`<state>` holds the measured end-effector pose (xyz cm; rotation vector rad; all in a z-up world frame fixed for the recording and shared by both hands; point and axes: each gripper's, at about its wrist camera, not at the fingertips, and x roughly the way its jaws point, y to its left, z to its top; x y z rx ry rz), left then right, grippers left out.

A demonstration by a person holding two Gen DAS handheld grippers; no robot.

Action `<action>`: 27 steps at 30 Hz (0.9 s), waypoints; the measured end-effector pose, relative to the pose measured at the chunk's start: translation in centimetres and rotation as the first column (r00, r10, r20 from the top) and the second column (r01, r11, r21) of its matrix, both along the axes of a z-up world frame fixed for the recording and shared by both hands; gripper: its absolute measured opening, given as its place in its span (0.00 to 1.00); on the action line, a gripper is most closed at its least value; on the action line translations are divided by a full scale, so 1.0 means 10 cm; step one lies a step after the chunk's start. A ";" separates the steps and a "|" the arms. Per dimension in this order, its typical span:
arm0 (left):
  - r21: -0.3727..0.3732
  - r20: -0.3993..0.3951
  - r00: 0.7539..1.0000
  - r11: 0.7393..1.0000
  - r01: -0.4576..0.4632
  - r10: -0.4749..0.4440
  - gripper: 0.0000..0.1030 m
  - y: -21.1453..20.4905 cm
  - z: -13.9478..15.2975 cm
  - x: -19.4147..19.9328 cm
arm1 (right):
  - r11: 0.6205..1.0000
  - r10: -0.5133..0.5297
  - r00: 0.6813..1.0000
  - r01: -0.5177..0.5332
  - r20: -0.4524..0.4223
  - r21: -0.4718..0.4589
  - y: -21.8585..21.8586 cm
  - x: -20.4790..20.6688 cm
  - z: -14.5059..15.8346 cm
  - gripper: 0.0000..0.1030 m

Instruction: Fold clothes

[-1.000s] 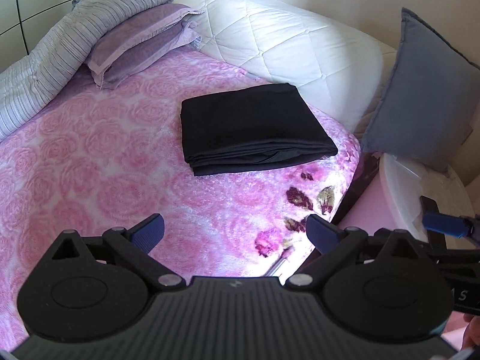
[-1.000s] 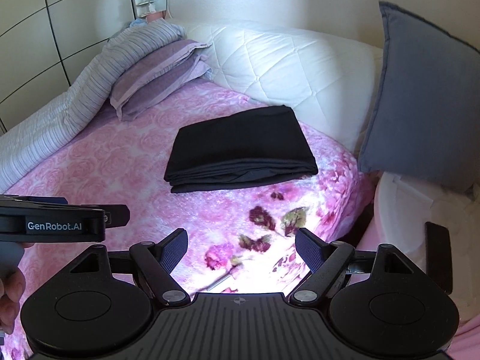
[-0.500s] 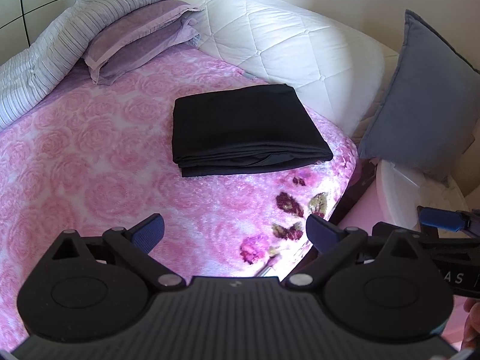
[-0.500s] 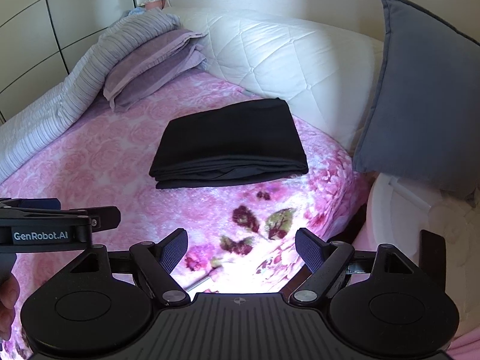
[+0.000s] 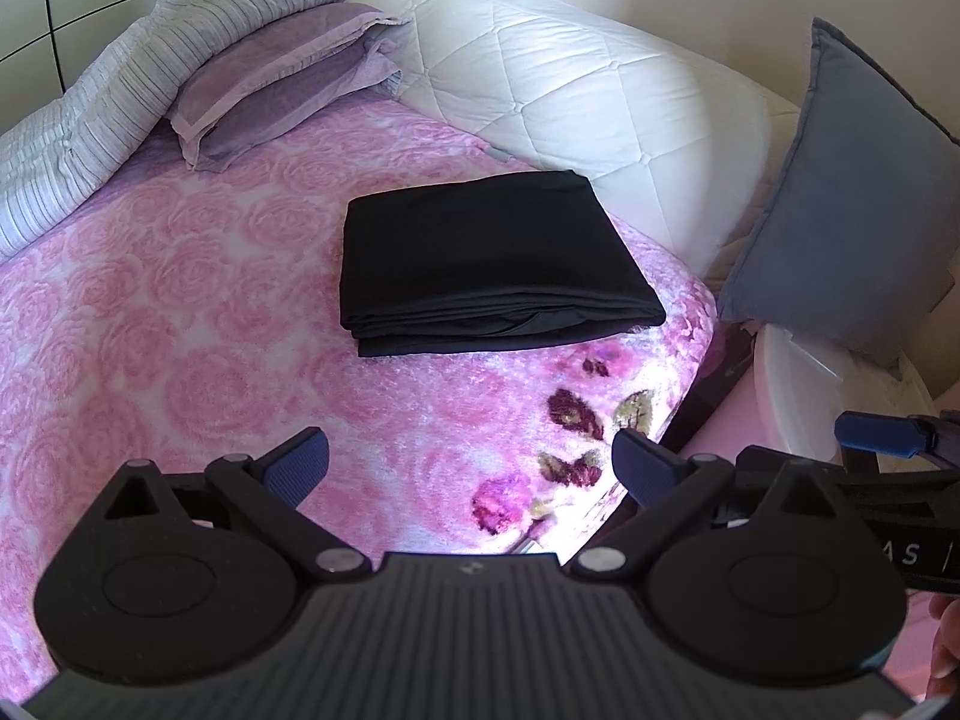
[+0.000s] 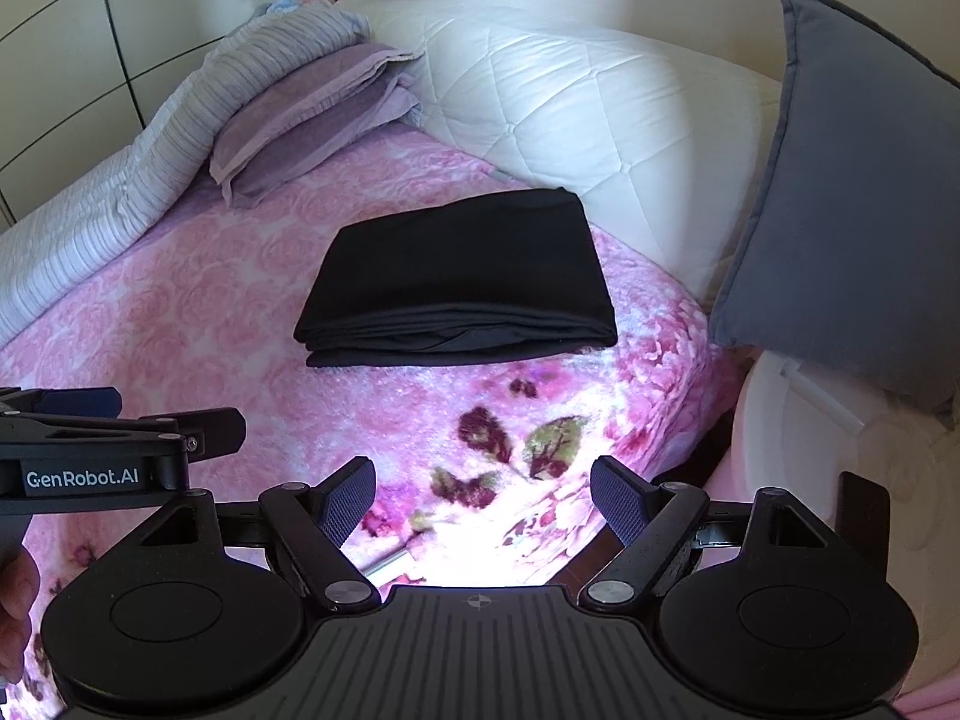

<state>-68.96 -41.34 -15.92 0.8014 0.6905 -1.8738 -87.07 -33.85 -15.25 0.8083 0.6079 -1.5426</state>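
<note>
A black garment (image 5: 492, 258) lies folded into a neat, layered rectangle on the pink rose-patterned bedspread (image 5: 180, 312), near the bed's right-hand edge and just in front of the white quilted bolster (image 5: 570, 96) that runs along the wall. Its stacked folded edges face the cameras, and the top surface is flat and smooth. In the right wrist view the same garment (image 6: 462, 276) sits in the middle of the picture, with the darker flower print of the bedspread (image 6: 180, 300) between it and the gripper. The left gripper (image 5: 471, 465) hangs above the near part of the bed with its blue-padded fingers spread wide, nothing between them, well apart from the garment. The right gripper (image 6: 483, 501) is likewise spread wide and empty, over the bed's near corner. Each gripper shows at the edge of the other's view, side by side. Two lilac pillows (image 5: 282, 78) are stacked at the far left under a striped grey quilt (image 5: 120, 96). A grey-blue cushion (image 5: 852, 204) stands upright to the right of the bed, leaning against the wall above a white container (image 5: 804, 396).
</note>
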 end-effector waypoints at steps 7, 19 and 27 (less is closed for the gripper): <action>0.004 0.002 1.000 1.000 -0.021 0.021 0.96 -0.04 -0.01 -0.02 | 1.000 0.009 1.000 -0.009 0.004 0.009 -0.04 -0.05 -0.02 0.80; 0.002 0.026 0.999 0.999 -0.045 0.045 0.96 -0.11 -0.07 -0.08 | 1.000 0.022 1.000 -0.022 0.011 0.017 -0.13 -0.16 -0.05 0.80; 0.003 0.038 0.998 0.998 -0.058 0.058 0.96 -0.14 -0.09 -0.10 | 0.999 0.037 0.999 -0.038 0.017 0.015 -0.26 -0.21 -0.04 0.80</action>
